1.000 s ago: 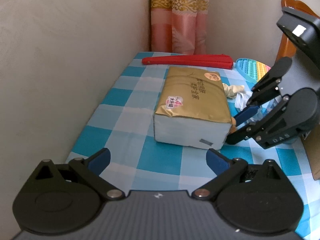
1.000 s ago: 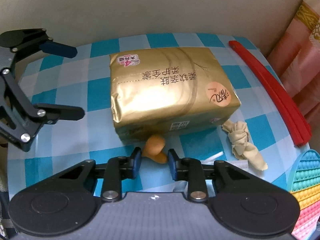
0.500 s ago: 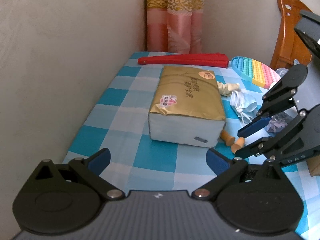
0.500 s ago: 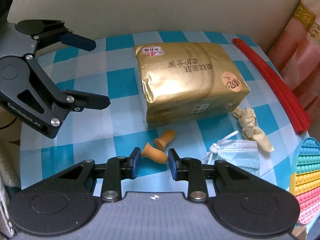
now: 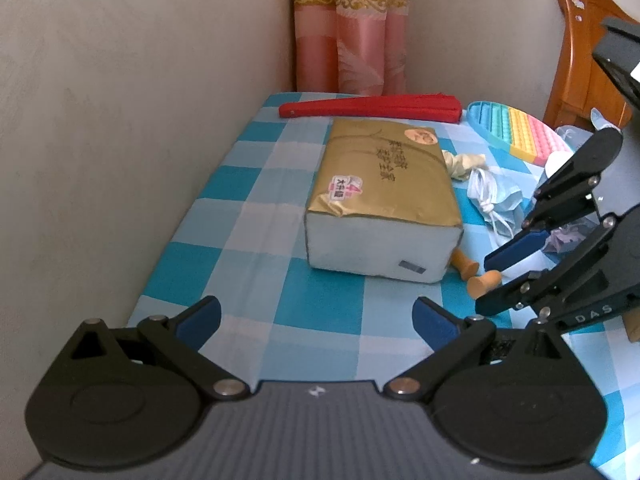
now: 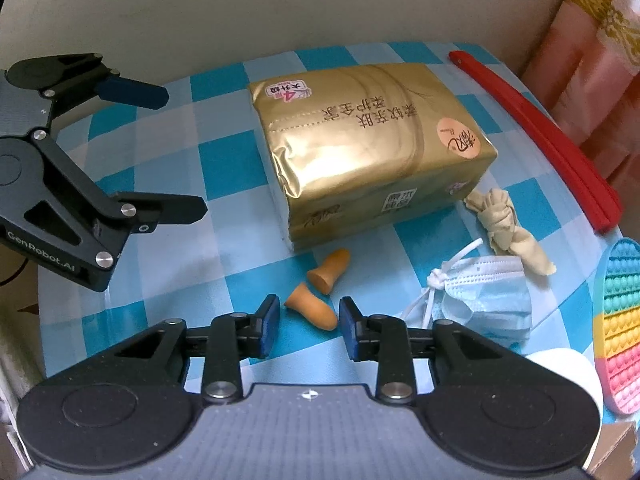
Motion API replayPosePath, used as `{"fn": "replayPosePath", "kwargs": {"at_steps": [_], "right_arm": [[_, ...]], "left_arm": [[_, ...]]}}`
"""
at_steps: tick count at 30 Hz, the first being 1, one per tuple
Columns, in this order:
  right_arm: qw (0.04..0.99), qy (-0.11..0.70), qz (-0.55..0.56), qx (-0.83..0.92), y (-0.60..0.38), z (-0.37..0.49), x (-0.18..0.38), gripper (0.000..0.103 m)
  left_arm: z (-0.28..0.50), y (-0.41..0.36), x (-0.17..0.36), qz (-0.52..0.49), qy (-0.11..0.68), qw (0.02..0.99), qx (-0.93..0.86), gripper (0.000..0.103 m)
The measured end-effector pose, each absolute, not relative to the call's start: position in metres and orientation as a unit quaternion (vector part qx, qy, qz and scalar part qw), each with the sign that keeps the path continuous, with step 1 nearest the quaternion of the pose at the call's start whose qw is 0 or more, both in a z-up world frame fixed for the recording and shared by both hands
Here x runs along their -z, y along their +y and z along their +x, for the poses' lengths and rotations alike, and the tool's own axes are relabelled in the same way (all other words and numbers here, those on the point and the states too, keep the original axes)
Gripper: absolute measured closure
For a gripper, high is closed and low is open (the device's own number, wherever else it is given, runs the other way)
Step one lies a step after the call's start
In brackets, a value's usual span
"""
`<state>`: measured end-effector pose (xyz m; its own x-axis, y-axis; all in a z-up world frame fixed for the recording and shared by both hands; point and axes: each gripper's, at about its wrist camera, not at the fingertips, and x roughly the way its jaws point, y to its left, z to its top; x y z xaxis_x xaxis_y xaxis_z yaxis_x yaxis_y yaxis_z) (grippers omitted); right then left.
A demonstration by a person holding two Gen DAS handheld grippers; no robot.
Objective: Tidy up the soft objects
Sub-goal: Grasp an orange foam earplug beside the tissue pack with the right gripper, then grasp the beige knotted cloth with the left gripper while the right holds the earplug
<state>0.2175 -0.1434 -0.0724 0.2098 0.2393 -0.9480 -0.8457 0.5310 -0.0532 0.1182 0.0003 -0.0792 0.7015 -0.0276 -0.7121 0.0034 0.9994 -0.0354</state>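
on a blue-and-white checked tablecloth [image 6: 168, 160], the right gripper [image 6: 309, 320] hangs steeply over two orange foam earplugs, its blue pads a small way apart and closed on nothing. the nearer earplug [image 6: 312, 308] lies directly ahead of the gap, its long axis slanting across it rather than along the fingers; its rounded end comes close to the right pad, though whether it touches cannot be told. the second earplug [image 6: 330, 267] lies just beyond, angled toward the gold tissue pack [image 6: 368, 148]. judged from this, the coming move turns on squaring the pads to the nearer plug's narrow sides before any squeeze, or it may roll out.

the left gripper [image 5: 316, 316] is the farther tool: its pads stand wide apart with nothing between them, aimed at the bare cloth in front of the tissue pack's pale end, the earplugs off to its right.

to the right of the pack lie a knotted beige cloth [image 6: 508, 232] and a crumpled blue face mask [image 6: 484, 304], touching each other. a folded red fan [image 6: 540, 140] and a rainbow pop-it mat [image 6: 620, 328] sit along the table's edges. no bin, tray or box for sorting shows in either view.
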Motion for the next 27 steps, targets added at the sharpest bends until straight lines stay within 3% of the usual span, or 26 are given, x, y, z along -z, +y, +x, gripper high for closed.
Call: {"fn": "replayPosePath", "kwargs": {"at_steps": [11, 27], "right_arm": [[0.754, 0.503, -0.265, -0.328, -0.149, 0.189, 0.055, 0.072], [0.812, 0.461, -0.218, -0.282, -0.183, 0.110, 0.031, 0.072]], "left_arm": [[0.116, -0.003, 0.066, -0.005, 0.408, 0.912, 0.037, 0.002], [0.142, -0.062, -0.027, 0.072, 0.355, 0.919, 0.156, 0.002]]}}
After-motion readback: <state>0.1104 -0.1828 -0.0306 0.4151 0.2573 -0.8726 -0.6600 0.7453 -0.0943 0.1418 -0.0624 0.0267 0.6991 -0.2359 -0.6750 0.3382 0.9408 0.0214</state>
